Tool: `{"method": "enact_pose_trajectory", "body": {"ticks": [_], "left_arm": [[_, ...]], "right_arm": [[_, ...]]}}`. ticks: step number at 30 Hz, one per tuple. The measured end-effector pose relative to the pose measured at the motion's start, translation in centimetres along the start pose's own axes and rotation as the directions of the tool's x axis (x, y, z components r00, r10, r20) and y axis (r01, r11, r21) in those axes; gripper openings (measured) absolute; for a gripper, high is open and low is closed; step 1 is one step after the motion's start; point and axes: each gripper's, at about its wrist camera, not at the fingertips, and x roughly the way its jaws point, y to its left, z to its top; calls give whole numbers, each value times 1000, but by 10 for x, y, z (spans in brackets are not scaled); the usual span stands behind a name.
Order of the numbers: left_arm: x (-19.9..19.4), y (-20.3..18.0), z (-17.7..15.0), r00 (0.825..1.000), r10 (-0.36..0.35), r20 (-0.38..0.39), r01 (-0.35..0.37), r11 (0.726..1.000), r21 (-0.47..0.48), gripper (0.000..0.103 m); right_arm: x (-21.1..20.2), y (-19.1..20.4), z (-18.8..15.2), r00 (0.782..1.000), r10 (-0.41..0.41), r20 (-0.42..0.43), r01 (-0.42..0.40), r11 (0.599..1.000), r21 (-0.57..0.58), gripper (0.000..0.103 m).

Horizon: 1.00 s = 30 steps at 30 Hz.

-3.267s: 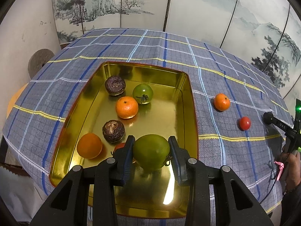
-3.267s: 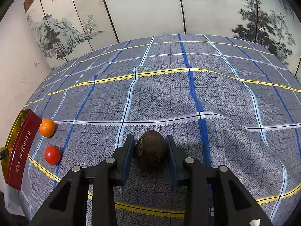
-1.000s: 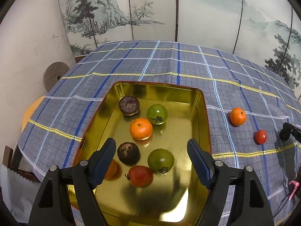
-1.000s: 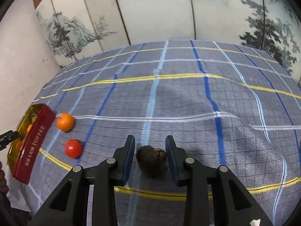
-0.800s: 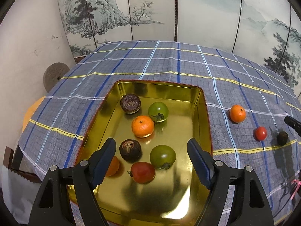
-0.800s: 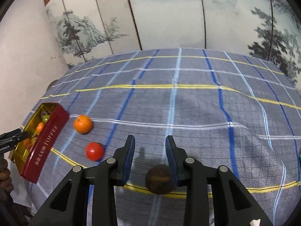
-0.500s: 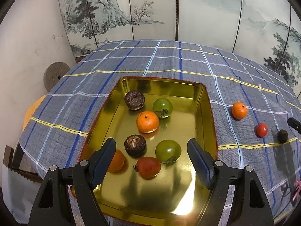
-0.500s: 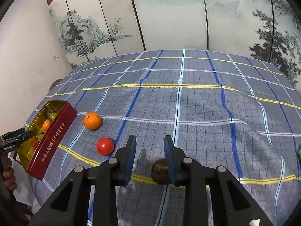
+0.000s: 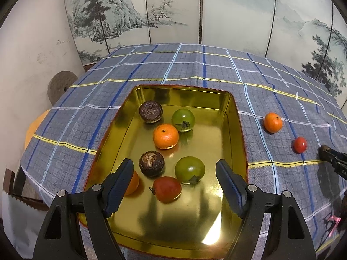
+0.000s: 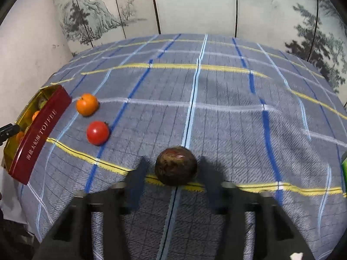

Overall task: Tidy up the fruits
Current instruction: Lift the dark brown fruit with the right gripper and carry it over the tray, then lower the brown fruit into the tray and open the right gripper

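Observation:
The gold tray [image 9: 238, 117] holds several fruits: two brown ones, two green ones, mandarins and a red one. My left gripper [image 9: 173, 164] hovers open above its near half, gripping nothing. A mandarin [image 9: 273, 122] and a red tomato [image 9: 300, 144] lie on the checked cloth right of the tray. In the right wrist view a brown round fruit [image 10: 175, 165] rests on the cloth by a yellow stripe. My right gripper [image 10: 173, 162] straddles it, blurred, its jaws opening with a gap on each side. The same mandarin [image 10: 87, 104] and tomato [image 10: 97, 132] lie to its left.
The tray's red side wall [image 10: 41, 130] stands at the far left of the right wrist view. A painted folding screen [image 9: 195, 17] runs behind the table, and a white wall [image 9: 26, 54] stands on the left. A green object [image 10: 344, 169] shows at the right edge.
The left gripper let go of a green fruit, which now lies in the tray, and stays open. The right gripper carried the brown fruit leftward, came down over the cloth and widened its jaws.

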Motion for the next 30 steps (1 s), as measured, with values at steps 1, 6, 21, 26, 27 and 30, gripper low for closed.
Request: {"method": "enact_pose_trajectory", "body": {"ticks": [1,6,21,26,27,30], "left_arm": [[-1,0,0,1000,5,3,-5,1000,0,78],[-17,18,1,999,26,35,-24,999,-48,78],[-36,78,-18,994,100,43,-93,987,-130,78],[-36,85,-22,994,100,42,-93,987,-131,78],[-36,85,-22,994,100,41,-94,987,-131,78],[-37,87,-23,993,109,42,-103,987,-124,78]], "right_arm": [[-1,1,0,1000,1,7,-1,1000,-3,36],[-25,17,11,996,73,60,-72,997,-23,36],[-33,206,66,894,447,-4,-429,857,-286,36],[0,252,67,903,424,-72,-421,839,-345,36],[7,258,67,903,420,-86,-422,837,-348,36],[20,266,69,909,405,-102,-414,839,-352,36]]}}
